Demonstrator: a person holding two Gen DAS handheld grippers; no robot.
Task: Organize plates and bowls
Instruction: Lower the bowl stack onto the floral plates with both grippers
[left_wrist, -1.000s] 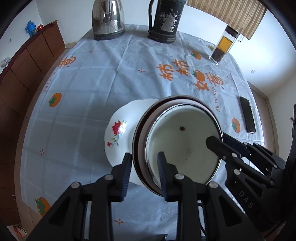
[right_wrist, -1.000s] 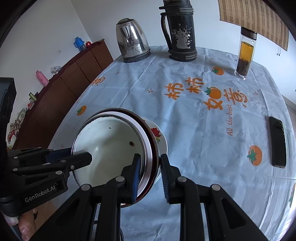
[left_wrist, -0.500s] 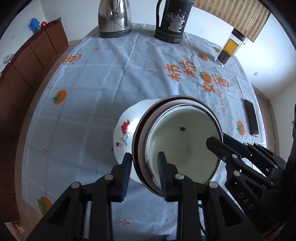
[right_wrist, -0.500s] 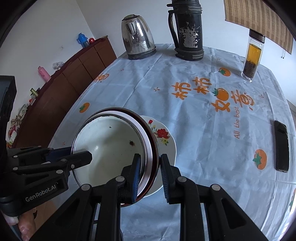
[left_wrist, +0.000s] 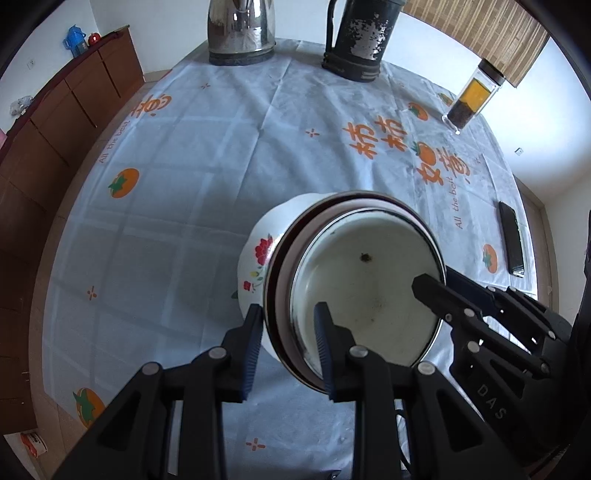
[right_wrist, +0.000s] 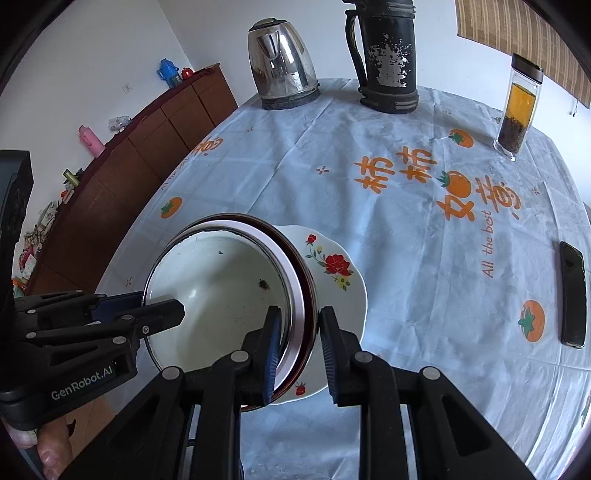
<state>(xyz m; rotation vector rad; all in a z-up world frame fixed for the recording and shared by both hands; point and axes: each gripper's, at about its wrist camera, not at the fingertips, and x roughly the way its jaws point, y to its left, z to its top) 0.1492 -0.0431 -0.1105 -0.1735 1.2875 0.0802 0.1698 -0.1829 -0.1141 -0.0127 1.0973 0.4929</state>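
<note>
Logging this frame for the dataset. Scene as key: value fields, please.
held: bowls, nested, white enamel inside a dark-rimmed one
left gripper: shut on bowls' rim, one finger inside, one outside
right gripper: shut on opposite rim
below: floral plate, contact with bowls unclear
surface: tablecloth, persimmon print
far edge: kettle, black flask, tea bottle
right side: phone
</note>
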